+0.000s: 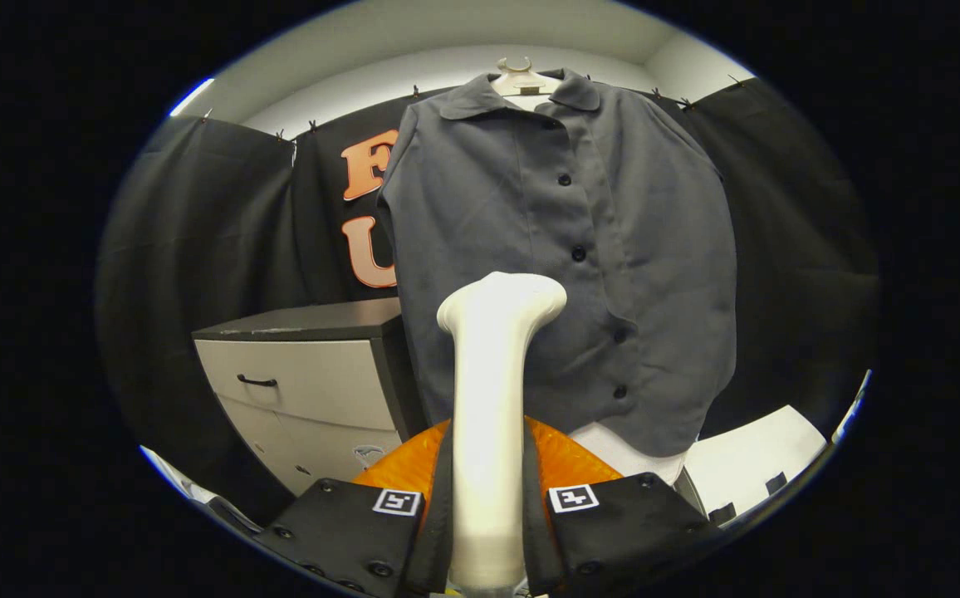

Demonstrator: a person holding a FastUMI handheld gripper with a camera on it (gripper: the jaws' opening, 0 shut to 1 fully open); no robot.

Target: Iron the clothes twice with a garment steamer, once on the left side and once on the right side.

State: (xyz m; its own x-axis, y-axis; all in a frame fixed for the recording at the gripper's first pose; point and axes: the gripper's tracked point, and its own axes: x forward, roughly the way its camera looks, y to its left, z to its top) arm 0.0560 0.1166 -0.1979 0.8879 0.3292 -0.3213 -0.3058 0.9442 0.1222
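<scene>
1. The grey shirt (563, 249) is the largest thing here. It hangs buttoned on a pale hanger (518, 79) against the black booth wall (198, 249), straight ahead at 12 o'clock from the tongs, its hem dropping towards 1 o'clock.
2. A grey cabinet (306, 390) with a dark top and a black drawer handle (257, 381) stands at 10 o'clock from the tongs, its right side tucked behind the shirt's left edge.
3. A white surface (750, 461) lies at 2 o'clock, below and to the right of the shirt's hem, with small dark pieces near its front edge that are too small to tell.
4. The garment steamer (488, 415), a cream upright body flaring to a wide head, rises from between the fingers towards 12 o'clock. Its head overlaps the lower middle of the shirt; whether it touches the cloth cannot be told.
5. An orange rounded thing (567, 461) sits just behind the steamer's body, showing at either side of it.
6. The tongs (488, 531) are clenched on the steamer's body, with one black finger (347, 523) pressing from 9 o'clock and the other from 3 o'clock, each carrying a small square marker (573, 497).
</scene>
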